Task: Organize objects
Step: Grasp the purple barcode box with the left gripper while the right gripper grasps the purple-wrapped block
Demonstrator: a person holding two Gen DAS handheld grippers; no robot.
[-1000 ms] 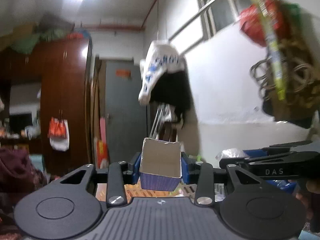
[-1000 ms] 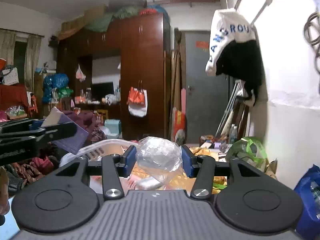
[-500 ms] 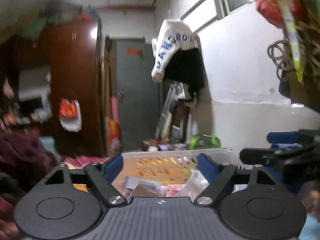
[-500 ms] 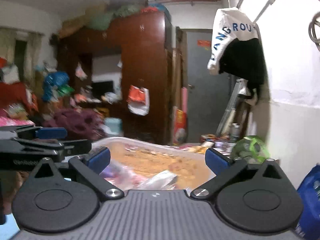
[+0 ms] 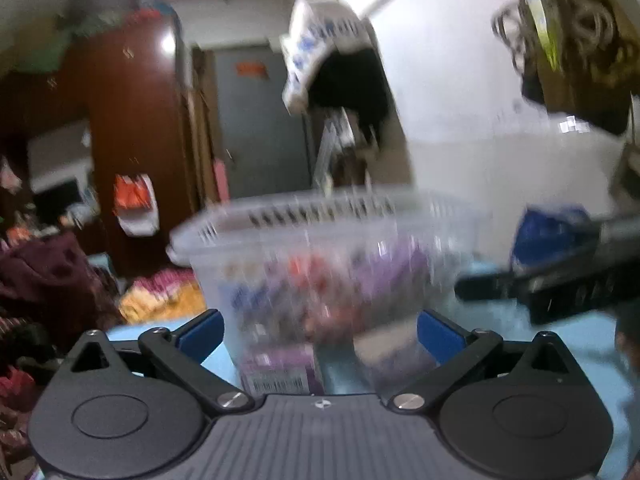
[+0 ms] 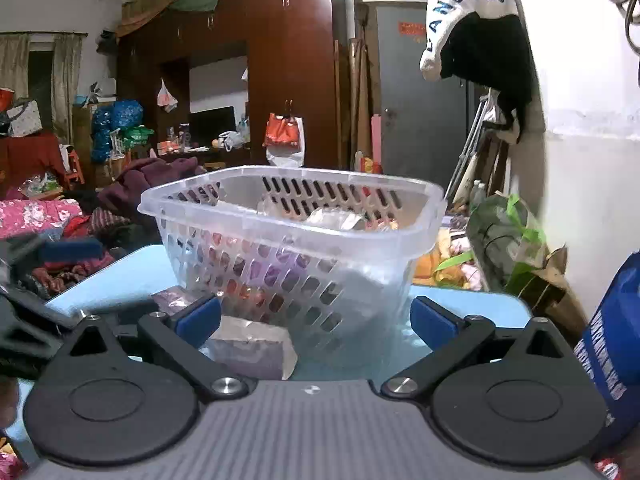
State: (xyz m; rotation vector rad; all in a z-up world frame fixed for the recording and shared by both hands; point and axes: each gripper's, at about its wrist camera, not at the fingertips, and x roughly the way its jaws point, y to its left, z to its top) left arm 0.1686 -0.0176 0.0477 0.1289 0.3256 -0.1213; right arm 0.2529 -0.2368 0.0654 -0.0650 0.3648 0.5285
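A clear plastic basket (image 6: pixel 296 204) with slotted walls stands on the light blue table (image 6: pixel 124 276) and holds several packets, purple and red ones among them. My right gripper (image 6: pixel 314 318) is open and empty, low in front of the basket's near wall. A purple packet (image 6: pixel 250 346) lies on the table just ahead of its left finger. In the blurred left wrist view the basket (image 5: pixel 320 232) is straight ahead. My left gripper (image 5: pixel 320 326) is open and empty, with a purple barcoded packet (image 5: pixel 280 368) between its fingers on the table.
A blue bag (image 6: pixel 612 332) stands at the right edge. A green bag (image 6: pixel 508 236) sits beyond the table by the white wall. Clothes (image 6: pixel 48 216) are piled at the left. The right gripper (image 5: pixel 560 276) shows at the right of the left wrist view.
Both grippers have opened and let go: the left dropped the purple box and the right the clear plastic bag, and both have dropped from above the basket to table level in front of it.
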